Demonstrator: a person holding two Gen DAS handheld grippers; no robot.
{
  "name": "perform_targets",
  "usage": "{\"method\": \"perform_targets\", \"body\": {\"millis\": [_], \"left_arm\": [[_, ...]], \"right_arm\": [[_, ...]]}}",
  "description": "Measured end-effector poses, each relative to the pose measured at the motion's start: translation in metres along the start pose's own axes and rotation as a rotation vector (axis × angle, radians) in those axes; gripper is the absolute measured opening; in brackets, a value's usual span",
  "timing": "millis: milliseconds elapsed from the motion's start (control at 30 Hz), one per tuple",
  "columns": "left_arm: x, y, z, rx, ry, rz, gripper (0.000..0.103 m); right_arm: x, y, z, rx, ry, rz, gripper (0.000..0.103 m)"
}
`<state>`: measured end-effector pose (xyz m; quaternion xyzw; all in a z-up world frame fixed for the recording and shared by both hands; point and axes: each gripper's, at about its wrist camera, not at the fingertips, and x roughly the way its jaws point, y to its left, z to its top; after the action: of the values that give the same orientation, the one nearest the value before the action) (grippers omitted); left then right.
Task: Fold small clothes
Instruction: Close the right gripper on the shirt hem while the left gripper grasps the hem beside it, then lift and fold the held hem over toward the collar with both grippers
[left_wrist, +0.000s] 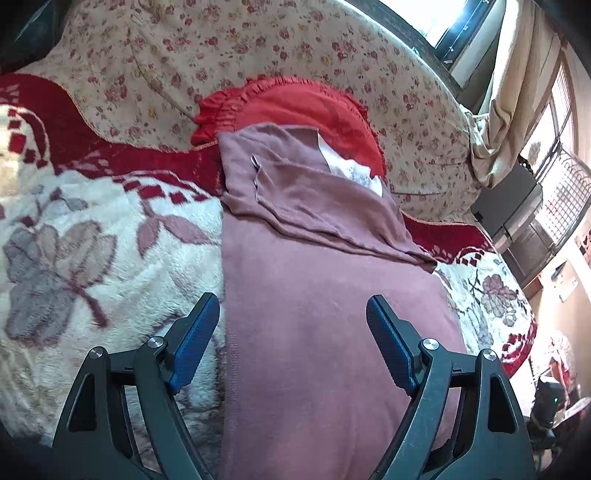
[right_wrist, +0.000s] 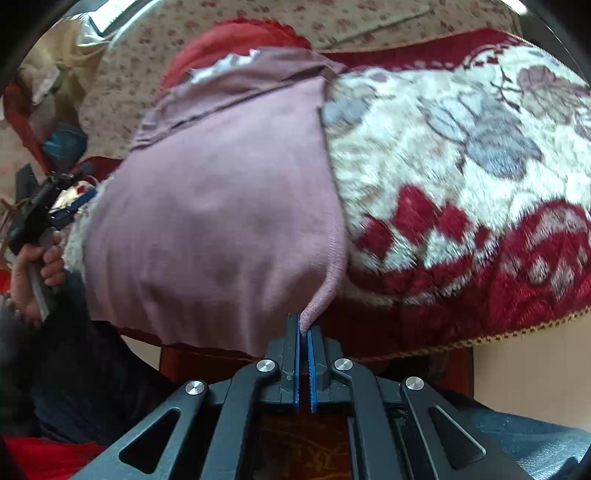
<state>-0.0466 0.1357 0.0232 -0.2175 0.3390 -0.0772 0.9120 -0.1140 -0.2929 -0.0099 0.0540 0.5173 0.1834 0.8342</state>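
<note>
A dusty-pink garment (left_wrist: 325, 295) lies spread on a plush floral blanket, its far part folded over with a white label (left_wrist: 351, 166) showing. My left gripper (left_wrist: 293, 332) hovers open over the garment's near left edge, nothing between its blue pads. In the right wrist view the same pink garment (right_wrist: 221, 206) drapes toward the blanket's near edge. My right gripper (right_wrist: 303, 328) is shut on the garment's near right hem corner (right_wrist: 317, 302), which sticks up between the pads. The left gripper (right_wrist: 40, 210) and the hand (right_wrist: 37, 273) holding it show at the left edge there.
A red frilled cloth (left_wrist: 295, 107) lies beyond the garment, on a rose-print sheet (left_wrist: 221, 55). The white and red floral blanket (left_wrist: 92, 236) covers the bed. A curtain and barred window (left_wrist: 565, 177) stand at right. The bed's near edge (right_wrist: 461, 343) drops to the floor.
</note>
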Motion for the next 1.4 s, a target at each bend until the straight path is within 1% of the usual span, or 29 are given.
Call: {"method": "perform_targets", "body": {"millis": [100, 200, 300, 333, 400, 467, 533, 633, 767, 867, 900, 933, 967, 1000, 1033, 1067, 1133, 1167, 1200, 1233, 1333, 1400], "left_arm": [[-0.019, 0.000, -0.001, 0.015, 0.020, 0.020, 0.082], [-0.041, 0.002, -0.012, 0.028, 0.067, 0.070, 0.082], [-0.058, 0.004, -0.032, 0.045, 0.157, 0.131, 0.082], [-0.061, 0.007, -0.042, 0.033, 0.204, 0.145, 0.082], [-0.061, 0.010, -0.061, 0.011, 0.275, 0.143, 0.082], [-0.055, 0.009, -0.087, 0.024, 0.355, 0.155, 0.082], [-0.047, 0.008, -0.106, 0.049, 0.406, 0.181, 0.082], [-0.031, 0.008, -0.127, 0.050, 0.484, 0.178, 0.082], [-0.025, 0.009, -0.128, 0.046, 0.489, 0.157, 0.080], [-0.022, 0.011, -0.130, 0.044, 0.509, 0.145, 0.068], [-0.021, 0.011, -0.131, 0.045, 0.515, 0.135, 0.058], [-0.020, 0.010, -0.132, 0.049, 0.522, 0.131, 0.052], [-0.017, 0.010, -0.132, 0.052, 0.531, 0.136, 0.051], [-0.016, 0.010, -0.133, 0.054, 0.537, 0.138, 0.046], [-0.015, 0.009, -0.133, 0.053, 0.543, 0.137, 0.034], [-0.014, 0.009, -0.133, 0.049, 0.549, 0.135, 0.029], [-0.015, 0.011, -0.132, 0.039, 0.546, 0.133, 0.013], [-0.017, 0.012, -0.132, 0.029, 0.542, 0.125, 0.012], [-0.019, 0.014, -0.131, 0.020, 0.532, 0.119, 0.007], [-0.023, 0.016, -0.130, 0.016, 0.525, 0.110, 0.005], [-0.030, 0.010, -0.126, 0.021, 0.511, 0.044, 0.004], [-0.038, 0.005, -0.121, 0.026, 0.486, -0.017, 0.003]], "right_arm": [[-0.006, 0.002, 0.003, -0.004, -0.028, 0.014, 0.003], [-0.010, 0.011, 0.010, -0.027, -0.072, 0.023, 0.003], [-0.015, 0.026, 0.023, -0.058, -0.144, 0.010, 0.003], [-0.017, 0.031, 0.029, -0.065, -0.172, 0.007, 0.003], [-0.020, 0.034, 0.035, -0.075, -0.207, -0.013, 0.003], [-0.020, 0.035, 0.040, -0.066, -0.224, -0.023, 0.003], [-0.017, 0.036, 0.044, -0.057, -0.217, -0.023, 0.003], [-0.015, 0.039, 0.046, -0.061, -0.212, -0.026, 0.003], [-0.014, 0.039, 0.046, -0.067, -0.205, -0.031, 0.003], [-0.013, 0.033, 0.045, -0.047, -0.202, -0.040, 0.003], [-0.012, 0.032, 0.045, -0.038, -0.199, -0.040, 0.003], [-0.011, 0.031, 0.046, -0.036, -0.195, -0.042, 0.003], [-0.010, 0.032, 0.046, -0.038, -0.193, -0.045, 0.003], [-0.009, 0.033, 0.047, -0.041, -0.192, -0.049, 0.003], [-0.008, 0.034, 0.047, -0.042, -0.193, -0.051, 0.003], [-0.008, 0.034, 0.048, -0.042, -0.192, -0.053, 0.003], [-0.007, 0.033, 0.048, -0.036, -0.191, -0.060, 0.003], [-0.007, 0.032, 0.048, -0.031, -0.190, -0.062, 0.003], [-0.007, 0.031, 0.049, -0.027, -0.190, -0.062, 0.003], [-0.007, 0.030, 0.049, -0.022, -0.191, -0.062, 0.003], [-0.009, 0.026, 0.049, -0.003, -0.199, -0.066, 0.003], [-0.012, 0.024, 0.049, 0.014, -0.212, -0.066, 0.003]]}}
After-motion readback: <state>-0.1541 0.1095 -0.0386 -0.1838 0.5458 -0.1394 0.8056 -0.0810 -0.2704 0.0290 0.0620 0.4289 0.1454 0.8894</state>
